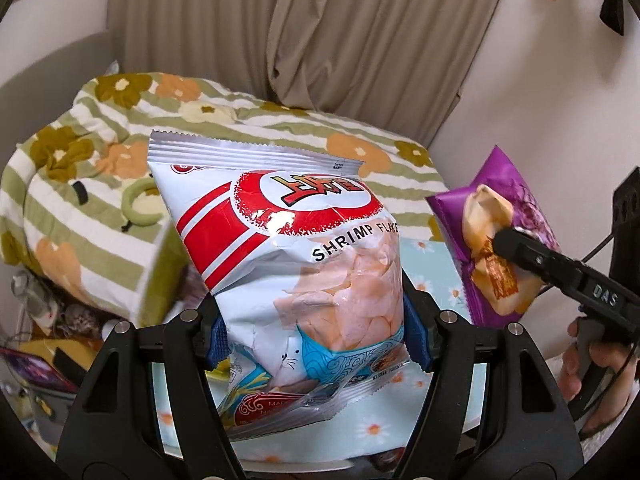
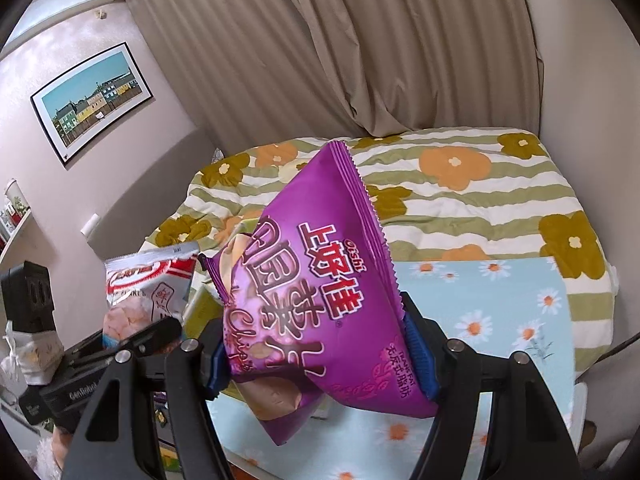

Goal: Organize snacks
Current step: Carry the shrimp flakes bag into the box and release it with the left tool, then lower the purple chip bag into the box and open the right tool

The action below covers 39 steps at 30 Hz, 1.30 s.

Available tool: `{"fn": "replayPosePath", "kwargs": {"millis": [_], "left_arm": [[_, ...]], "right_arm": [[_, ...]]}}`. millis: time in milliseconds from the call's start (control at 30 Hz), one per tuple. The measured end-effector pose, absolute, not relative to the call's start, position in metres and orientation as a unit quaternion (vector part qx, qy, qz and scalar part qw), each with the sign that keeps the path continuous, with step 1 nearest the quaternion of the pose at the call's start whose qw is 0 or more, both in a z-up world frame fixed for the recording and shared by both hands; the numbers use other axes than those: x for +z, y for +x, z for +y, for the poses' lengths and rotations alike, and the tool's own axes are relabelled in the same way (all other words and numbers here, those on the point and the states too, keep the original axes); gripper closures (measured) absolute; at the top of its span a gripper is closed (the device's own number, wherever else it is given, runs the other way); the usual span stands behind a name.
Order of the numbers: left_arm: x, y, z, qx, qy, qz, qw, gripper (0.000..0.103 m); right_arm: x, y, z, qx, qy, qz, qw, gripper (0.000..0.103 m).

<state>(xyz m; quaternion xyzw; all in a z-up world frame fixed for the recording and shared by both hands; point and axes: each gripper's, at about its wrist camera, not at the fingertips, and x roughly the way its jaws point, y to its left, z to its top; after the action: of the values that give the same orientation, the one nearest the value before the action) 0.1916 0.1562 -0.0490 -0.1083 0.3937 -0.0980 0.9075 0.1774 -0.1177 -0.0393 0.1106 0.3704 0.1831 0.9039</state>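
Your left gripper (image 1: 316, 340) has its fingers (image 1: 218, 336) partly closed on the lower end of the shrimp flake bag (image 1: 288, 264), blue pads pressing both side edges. The bag sits upside down in the grip, sealed top edge pointing away from you, print inverted. Pinching near one end leaves the puffed middle uncrushed, so the chips likely survive.

Your right gripper (image 2: 320, 356) does the same: fingers (image 2: 418, 354) about half shut on the purple chip bag (image 2: 320, 288), pads on both sides of its lower part. That bag leans left and its bottom corner hangs below the pads. It's tilted because the grip is off the bag's middle; a softer hold would probably let it pivot further.

Both bags are in the air, clear of any surface, side by side, not touching. In the left view the purple bag sits to the right of the shrimp one; the right view shows the reverse, as expected.

Below them is a light blue daisy-print cloth (image 2: 500, 292) and behind it a bed with a striped floral duvet (image 2: 460, 184). More snack packets (image 1: 256, 396) lie under the shrimp bag. Clutter at lower left in the left view is too blurred to identify.

No bin or box for the snacks is visible, so I can't tell where these go. My guess: you're mid-carry.
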Motion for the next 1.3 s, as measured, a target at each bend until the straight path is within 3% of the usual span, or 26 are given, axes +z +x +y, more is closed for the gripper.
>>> {"fn": "replayPosePath", "kwargs": {"millis": [233, 367, 400, 1000, 1067, 1100, 1167, 1233, 1300], "left_arm": [[-0.081, 0.242, 0.19, -0.119, -0.064, 0.429, 0.893, 0.037], [-0.105, 0.263, 0.194, -0.128, -0.053, 0.45, 0.882, 0.012], [-0.108, 0.264, 0.193, -0.127, -0.053, 0.452, 0.881, 0.01], [-0.098, 0.213, 0.236, -0.099, -0.107, 0.447, 0.882, 0.01], [-0.101, 0.211, 0.238, -0.1, -0.103, 0.447, 0.883, 0.01], [-0.102, 0.212, 0.238, -0.101, -0.101, 0.448, 0.883, 0.01], [-0.108, 0.211, 0.238, -0.105, -0.097, 0.453, 0.88, 0.01], [-0.114, 0.209, 0.238, -0.109, -0.096, 0.458, 0.877, 0.01], [-0.118, 0.208, 0.237, -0.112, -0.095, 0.462, 0.875, 0.01]], "right_arm": [[-0.055, 0.18, -0.073, 0.158, 0.121, 0.377, 0.905, 0.036], [-0.067, 0.187, -0.055, 0.148, 0.117, 0.387, 0.903, 0.036], [-0.07, 0.187, -0.052, 0.147, 0.114, 0.39, 0.902, 0.036], [-0.075, 0.195, -0.013, 0.131, 0.079, 0.378, 0.913, 0.035], [-0.08, 0.199, -0.008, 0.11, 0.072, 0.374, 0.918, 0.029], [-0.084, 0.2, -0.006, 0.102, 0.067, 0.376, 0.919, 0.019], [-0.095, 0.198, -0.004, 0.083, 0.063, 0.374, 0.922, 0.015], [-0.101, 0.192, -0.004, 0.076, 0.065, 0.37, 0.924, 0.003], [-0.105, 0.188, -0.005, 0.075, 0.062, 0.367, 0.925, 0.001]]}}
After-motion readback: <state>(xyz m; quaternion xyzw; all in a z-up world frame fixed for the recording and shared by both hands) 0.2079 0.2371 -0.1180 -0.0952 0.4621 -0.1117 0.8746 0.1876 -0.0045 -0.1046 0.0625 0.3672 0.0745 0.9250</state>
